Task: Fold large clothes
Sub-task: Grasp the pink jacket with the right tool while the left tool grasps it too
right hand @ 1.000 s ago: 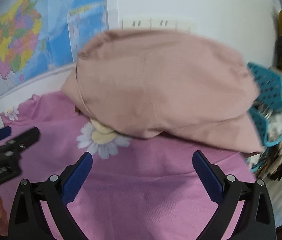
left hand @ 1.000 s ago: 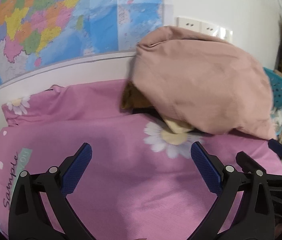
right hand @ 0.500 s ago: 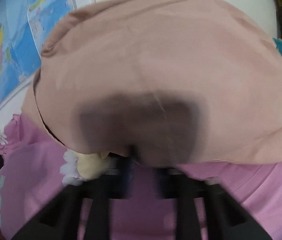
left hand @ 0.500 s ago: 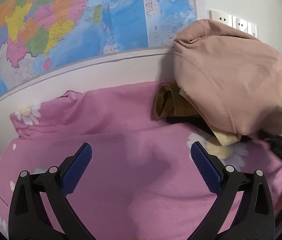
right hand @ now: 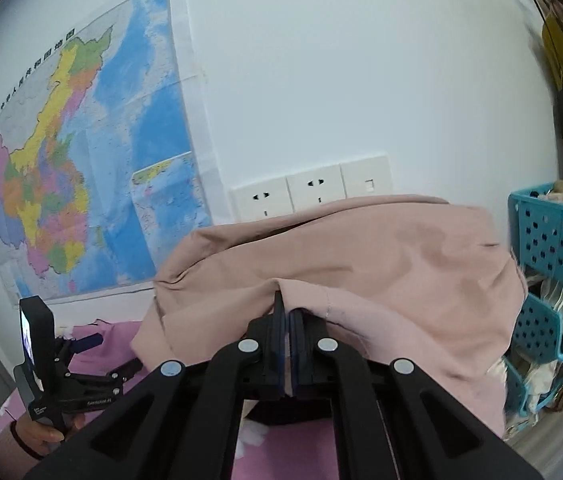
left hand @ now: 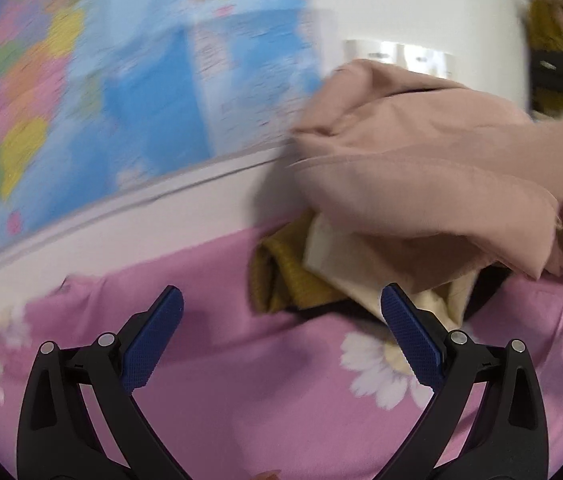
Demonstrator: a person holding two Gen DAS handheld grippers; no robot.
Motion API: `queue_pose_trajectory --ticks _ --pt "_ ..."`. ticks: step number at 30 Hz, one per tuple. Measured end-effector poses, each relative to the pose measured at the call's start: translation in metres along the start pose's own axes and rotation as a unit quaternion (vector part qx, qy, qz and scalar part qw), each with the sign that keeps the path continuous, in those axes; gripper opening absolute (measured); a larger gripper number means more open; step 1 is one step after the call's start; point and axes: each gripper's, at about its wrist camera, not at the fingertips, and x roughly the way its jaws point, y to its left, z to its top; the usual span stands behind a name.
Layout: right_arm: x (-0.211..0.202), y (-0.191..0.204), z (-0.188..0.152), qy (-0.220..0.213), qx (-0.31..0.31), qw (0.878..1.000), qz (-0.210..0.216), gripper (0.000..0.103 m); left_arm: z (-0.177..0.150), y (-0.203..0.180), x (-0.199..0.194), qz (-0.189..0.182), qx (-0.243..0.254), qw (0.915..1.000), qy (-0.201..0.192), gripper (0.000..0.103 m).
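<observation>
- My right gripper (right hand: 286,322) is clamping a fold of the dusty-pink garment (right hand: 393,264) — its jaws have just been closing, and the cloth is now pinched tight between the blue pads.
- The garment is hanging from that grip, draping over a heap near the white wall (right hand: 321,80), just below the wall sockets (right hand: 309,192).
- My left gripper (left hand: 281,344) is standing wide open with nothing between its fingers, hovering over the pink daisy-print bedsheet (left hand: 265,400).
- In the left wrist view, a mustard knit piece (left hand: 281,276) and a cream cloth (left hand: 333,256) are peeking out from under the pink garment, lying on the bedsheet.
- A coloured wall map (right hand: 81,168) is hanging to the left — blurred in the left wrist view.
- Turquoise perforated baskets (right hand: 549,236) stuffed with fabrics are sitting at the right edge, close beside the garment.
- A hand (right hand: 41,436) is showing low on the left, holding the left gripper's handle.
</observation>
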Motion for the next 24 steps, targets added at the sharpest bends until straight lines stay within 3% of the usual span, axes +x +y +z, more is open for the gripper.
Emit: queue_pose_trajectory --ticks 6,8,9,10,12,14,17,21,24 --pt "0.014 -0.007 -0.001 0.014 -0.006 1.000 0.008 0.003 0.024 -0.031 0.014 0.025 0.079 0.9938 -0.074 0.098" --pt "0.020 -0.004 -0.005 0.026 -0.034 0.999 -0.005 0.009 0.033 -0.036 0.023 0.022 0.091 0.9925 -0.078 0.094" --pt "0.024 0.002 -0.008 0.033 -0.061 0.997 -0.025 0.028 0.038 -0.036 0.028 0.013 0.090 0.9930 -0.076 0.078" --pt "0.029 0.010 -0.013 0.046 -0.106 0.992 -0.048 0.061 0.043 -0.035 0.033 0.014 0.085 0.9939 -0.070 0.050" --pt "0.031 0.022 -0.026 0.050 -0.150 0.986 -0.058 0.087 0.055 -0.031 0.046 0.004 0.067 0.9967 -0.047 0.027" --pt "0.029 0.039 -0.049 0.045 -0.216 0.973 -0.064 0.095 0.061 -0.026 0.048 0.012 0.052 0.9976 -0.045 0.022" --pt "0.039 0.060 -0.083 0.039 -0.312 0.941 -0.125 0.097 0.069 -0.018 0.047 -0.006 0.025 0.9987 -0.044 0.022" --pt "0.058 0.074 -0.096 0.000 -0.353 0.917 -0.185 0.097 0.076 -0.018 0.050 -0.006 0.025 0.9991 -0.035 0.022" --pt "0.078 0.078 -0.091 -0.029 -0.360 0.906 -0.221 0.097 0.081 -0.020 0.048 -0.010 0.023 0.9991 -0.033 0.022"
